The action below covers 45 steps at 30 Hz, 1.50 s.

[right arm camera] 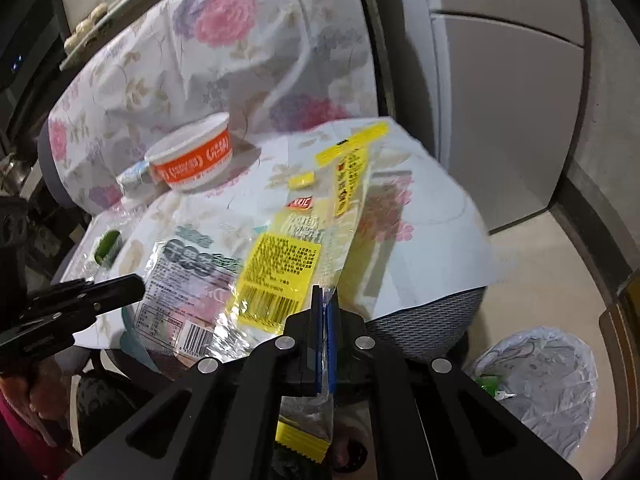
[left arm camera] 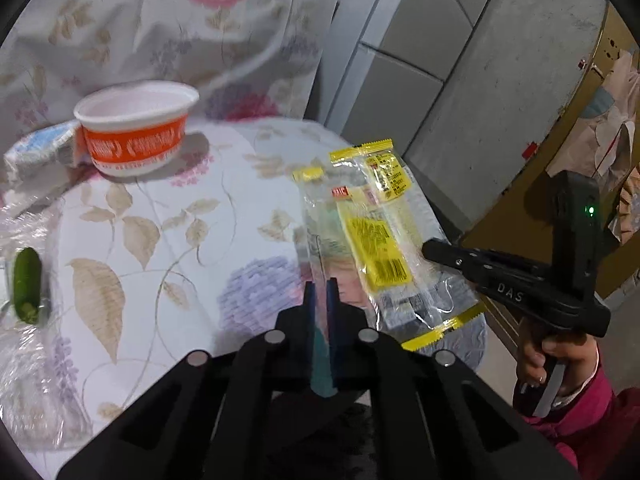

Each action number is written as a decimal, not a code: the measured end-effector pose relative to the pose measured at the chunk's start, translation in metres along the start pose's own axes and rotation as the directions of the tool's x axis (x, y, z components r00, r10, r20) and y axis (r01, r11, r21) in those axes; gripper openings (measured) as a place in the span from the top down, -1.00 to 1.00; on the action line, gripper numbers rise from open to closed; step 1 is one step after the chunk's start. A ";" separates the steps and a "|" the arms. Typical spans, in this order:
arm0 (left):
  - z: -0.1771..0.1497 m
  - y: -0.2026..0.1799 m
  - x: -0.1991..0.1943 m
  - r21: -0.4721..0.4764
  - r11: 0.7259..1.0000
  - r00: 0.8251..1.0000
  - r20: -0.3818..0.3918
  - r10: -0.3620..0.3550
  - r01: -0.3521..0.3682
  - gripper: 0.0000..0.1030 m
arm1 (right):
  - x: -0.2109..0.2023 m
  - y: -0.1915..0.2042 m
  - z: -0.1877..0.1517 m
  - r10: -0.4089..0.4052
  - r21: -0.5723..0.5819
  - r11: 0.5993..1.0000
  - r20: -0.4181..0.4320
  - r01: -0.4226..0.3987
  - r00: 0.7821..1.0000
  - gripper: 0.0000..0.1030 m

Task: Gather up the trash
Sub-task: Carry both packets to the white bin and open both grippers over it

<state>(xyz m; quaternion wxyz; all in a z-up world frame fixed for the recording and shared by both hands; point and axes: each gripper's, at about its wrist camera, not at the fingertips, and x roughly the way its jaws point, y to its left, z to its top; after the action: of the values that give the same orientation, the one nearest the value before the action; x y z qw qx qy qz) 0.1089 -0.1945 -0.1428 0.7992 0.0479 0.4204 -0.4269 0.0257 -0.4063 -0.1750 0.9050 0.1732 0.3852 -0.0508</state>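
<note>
My left gripper (left arm camera: 320, 294) is shut on the edge of a clear wrapper with teal print (left arm camera: 318, 224), which stands up off the floral cloth. Beside it, a clear wrapper with yellow labels (left arm camera: 384, 240) is pinched by my right gripper (left arm camera: 430, 249) coming in from the right. In the right wrist view my right gripper (right arm camera: 325, 298) is shut on that yellow-label wrapper (right arm camera: 280, 264), and the teal-print wrapper (right arm camera: 188, 272) lies partly under it, with my left gripper (right arm camera: 136, 286) at its left edge. An orange-and-white paper cup (left arm camera: 136, 128) (right arm camera: 196, 156) stands upright farther back.
A floral cloth (left arm camera: 180, 240) covers the chair seat and backrest. A crumpled blue-white packet (left arm camera: 40, 148) lies behind the cup, and a small green item (left arm camera: 27, 284) on clear film lies at the left. A bin with a plastic liner (right arm camera: 536, 384) stands on the floor at lower right. A hand (left arm camera: 552, 356) holds the right gripper.
</note>
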 end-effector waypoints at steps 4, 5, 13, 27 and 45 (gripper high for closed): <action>0.000 -0.021 -0.023 0.023 0.999 0.997 0.072 0.041 -0.043 1.00 | -0.034 -0.011 0.001 -0.020 0.021 1.000 0.072 0.019 0.997 0.97; 0.001 -0.028 -0.028 0.030 0.998 0.994 0.093 0.055 -0.058 1.00 | -0.040 -0.013 0.000 -0.027 0.024 0.999 0.083 0.025 0.996 0.97; 0.003 -0.072 -0.038 0.055 0.995 0.978 0.194 0.070 -0.082 1.00 | -0.115 -0.048 -0.014 -0.130 0.077 0.990 0.190 0.117 0.973 0.97; -0.012 -0.215 0.049 0.253 0.965 0.982 0.157 -0.108 0.065 1.00 | -0.194 -0.163 -0.093 -0.410 0.305 0.887 0.178 0.346 0.895 0.96; -0.018 -0.241 0.159 0.232 0.959 0.986 -0.079 -0.147 0.161 0.29 | -0.113 -0.245 -0.133 -0.330 0.421 0.852 -0.029 0.311 0.944 0.58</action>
<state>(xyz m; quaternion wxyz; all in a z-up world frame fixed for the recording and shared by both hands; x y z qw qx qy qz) -0.0315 -0.4405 -0.1999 0.7389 0.1232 0.3931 -0.5332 -0.1983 -0.5935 -0.2470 0.8334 0.2960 0.3685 -0.2864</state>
